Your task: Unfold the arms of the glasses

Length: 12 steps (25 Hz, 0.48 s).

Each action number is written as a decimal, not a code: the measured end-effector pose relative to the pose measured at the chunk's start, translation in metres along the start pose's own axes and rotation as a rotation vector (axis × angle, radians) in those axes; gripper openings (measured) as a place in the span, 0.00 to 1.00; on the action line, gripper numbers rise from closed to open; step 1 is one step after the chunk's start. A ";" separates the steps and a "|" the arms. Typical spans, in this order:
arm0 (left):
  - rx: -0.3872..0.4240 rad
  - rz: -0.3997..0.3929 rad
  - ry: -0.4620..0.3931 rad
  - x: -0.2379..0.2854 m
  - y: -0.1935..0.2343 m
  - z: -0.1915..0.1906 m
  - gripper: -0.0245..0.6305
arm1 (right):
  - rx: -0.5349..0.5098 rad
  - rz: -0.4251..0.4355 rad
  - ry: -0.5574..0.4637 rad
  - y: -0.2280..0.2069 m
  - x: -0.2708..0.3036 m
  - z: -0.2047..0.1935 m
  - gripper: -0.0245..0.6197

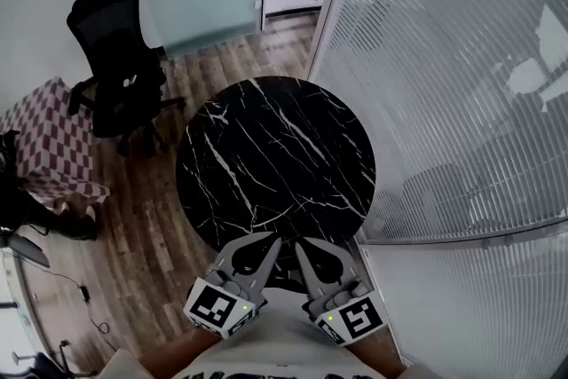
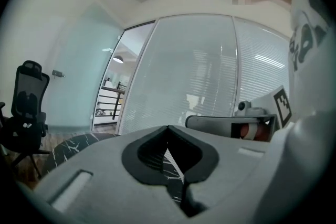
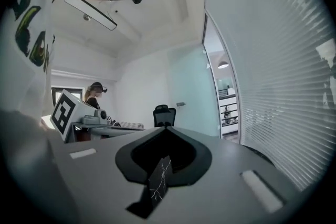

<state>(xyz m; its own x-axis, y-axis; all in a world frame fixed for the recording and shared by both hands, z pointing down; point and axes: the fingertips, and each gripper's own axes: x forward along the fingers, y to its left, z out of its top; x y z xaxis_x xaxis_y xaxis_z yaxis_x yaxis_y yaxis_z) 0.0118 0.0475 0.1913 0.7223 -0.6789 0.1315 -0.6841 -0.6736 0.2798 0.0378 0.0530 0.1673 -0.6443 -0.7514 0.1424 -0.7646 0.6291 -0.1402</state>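
Note:
No glasses show in any view. The round black marble table (image 1: 275,155) has a bare top. In the head view my left gripper (image 1: 273,240) and my right gripper (image 1: 300,244) hang side by side over the table's near edge, close to the person's body. Both point away at about level, jaws shut, nothing between them. In the left gripper view the left gripper (image 2: 168,127) has its grey jaws meeting at the tip, with only marble seen through the gap. The right gripper view shows the right gripper (image 3: 167,128) the same way.
A black office chair (image 1: 120,67) stands left of the table on the wooden floor. A checked cloth-covered piece (image 1: 49,142) is at the far left. A glass wall with blinds (image 1: 444,84) runs along the right. A person (image 3: 94,94) stands far off in the right gripper view.

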 end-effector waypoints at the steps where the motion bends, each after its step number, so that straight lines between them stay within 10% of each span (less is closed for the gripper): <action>1: 0.002 -0.002 -0.013 -0.002 -0.003 0.005 0.04 | -0.005 0.002 -0.013 0.004 -0.003 0.006 0.04; 12: 0.059 -0.053 -0.062 0.004 -0.020 0.024 0.04 | -0.006 -0.014 -0.075 0.009 -0.010 0.023 0.04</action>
<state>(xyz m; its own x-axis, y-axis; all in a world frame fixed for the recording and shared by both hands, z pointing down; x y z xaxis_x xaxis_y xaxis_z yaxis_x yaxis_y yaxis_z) 0.0258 0.0507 0.1634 0.7513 -0.6574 0.0584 -0.6511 -0.7239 0.2279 0.0373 0.0614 0.1421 -0.6308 -0.7727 0.0706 -0.7737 0.6195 -0.1327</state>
